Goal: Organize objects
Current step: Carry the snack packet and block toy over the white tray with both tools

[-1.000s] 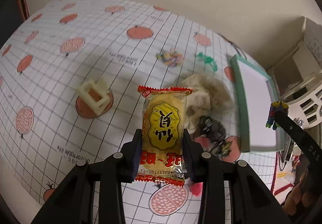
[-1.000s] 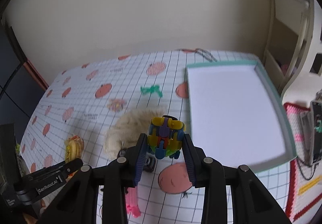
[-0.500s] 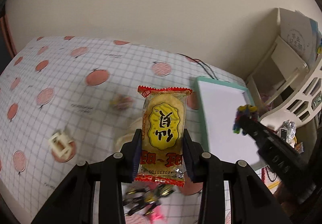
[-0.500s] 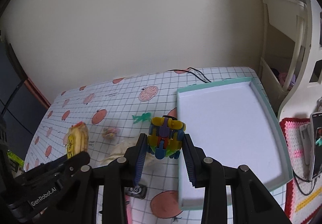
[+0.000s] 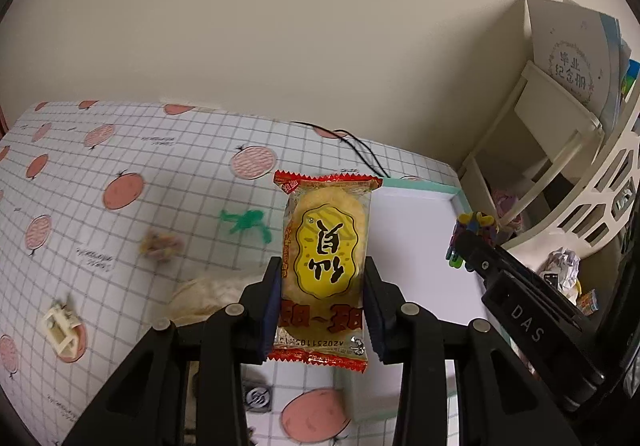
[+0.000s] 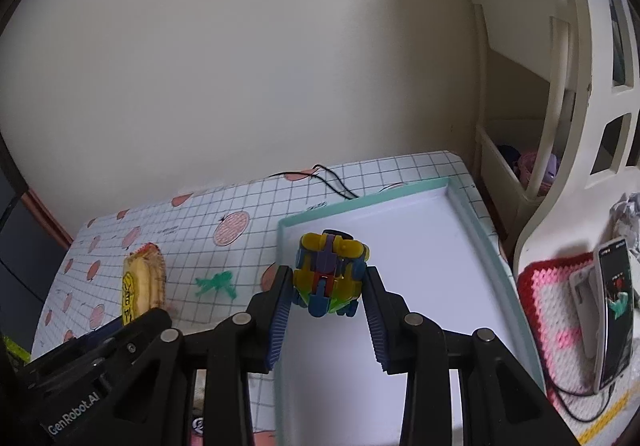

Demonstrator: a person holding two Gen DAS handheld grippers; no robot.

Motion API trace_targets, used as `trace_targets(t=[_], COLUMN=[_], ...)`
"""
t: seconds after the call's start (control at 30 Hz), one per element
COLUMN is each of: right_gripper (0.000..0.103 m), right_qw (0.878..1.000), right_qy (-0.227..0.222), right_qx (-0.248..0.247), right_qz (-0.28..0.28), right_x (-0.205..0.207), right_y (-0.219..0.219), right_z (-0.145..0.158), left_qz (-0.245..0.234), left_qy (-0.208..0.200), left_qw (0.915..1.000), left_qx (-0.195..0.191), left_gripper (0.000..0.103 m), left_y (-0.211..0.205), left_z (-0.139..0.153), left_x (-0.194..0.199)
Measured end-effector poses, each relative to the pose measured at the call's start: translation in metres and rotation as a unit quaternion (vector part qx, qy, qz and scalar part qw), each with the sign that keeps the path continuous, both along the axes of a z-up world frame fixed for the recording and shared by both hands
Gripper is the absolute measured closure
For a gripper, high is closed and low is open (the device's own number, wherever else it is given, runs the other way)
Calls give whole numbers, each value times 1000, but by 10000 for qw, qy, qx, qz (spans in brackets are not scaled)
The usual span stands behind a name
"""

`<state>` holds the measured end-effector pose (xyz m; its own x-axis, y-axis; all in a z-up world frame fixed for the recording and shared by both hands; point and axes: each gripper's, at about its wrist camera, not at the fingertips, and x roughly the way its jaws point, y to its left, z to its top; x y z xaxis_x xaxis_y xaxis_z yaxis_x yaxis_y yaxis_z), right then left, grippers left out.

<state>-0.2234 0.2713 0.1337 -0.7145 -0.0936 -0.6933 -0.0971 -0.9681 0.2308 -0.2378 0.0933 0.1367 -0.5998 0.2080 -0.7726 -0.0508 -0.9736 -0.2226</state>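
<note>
Left tongs (image 5: 323, 288) clamped on a snack packet (image 5: 325, 254), gripped at both side edges, held upright in the air above the worktop (image 5: 120, 149), print upside down to the camera. Right tongs (image 6: 327, 294) closed around a toy (image 6: 329, 273) of bright plastic blocks, raised over the near-left part of a tray (image 6: 486, 234) with a teal rim and white floor. Tray bare inside, lying at the worktop's right end, close to a white shelf (image 6: 520, 93). Still on the checked cloth: a green figure (image 5: 245, 224), a small pastel clump (image 5: 160, 245), a cream block (image 5: 60, 328), a pale fluffy heap (image 5: 208, 292) just behind the left tongs. Black cable (image 6: 332, 183) trailing near the tray's far edge. Phone (image 6: 614, 310) propped on a crocheted mat (image 6: 556, 310) at far right.
</note>
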Motion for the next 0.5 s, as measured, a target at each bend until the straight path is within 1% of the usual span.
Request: trace_targets(t=[0.07,0.17,0.3,0.5], right_gripper=[65,65,65,65], right_qw=[10000,10000,9998,9993], right_qy=[-15,-51,-144,-273], right_qx=[75,7,77,95], right_qz=[-33,-47,-69,-223], right_x=[-6,-13,-20,-30], right_y=[6,17,28,45], right_z=[-4,-12,-24,-45], left_qz=[-48,-166,-306,-396], left_qy=[4,14,8,-2], left_qw=[10000,9998,9994,9986], left_qx=[-27,-87,-138,-337], left_gripper=[64,64,64,64], left_y=[10,27,47,68], left_z=[-4,-7,-14,-26], left_x=[-7,-15,-26,-43])
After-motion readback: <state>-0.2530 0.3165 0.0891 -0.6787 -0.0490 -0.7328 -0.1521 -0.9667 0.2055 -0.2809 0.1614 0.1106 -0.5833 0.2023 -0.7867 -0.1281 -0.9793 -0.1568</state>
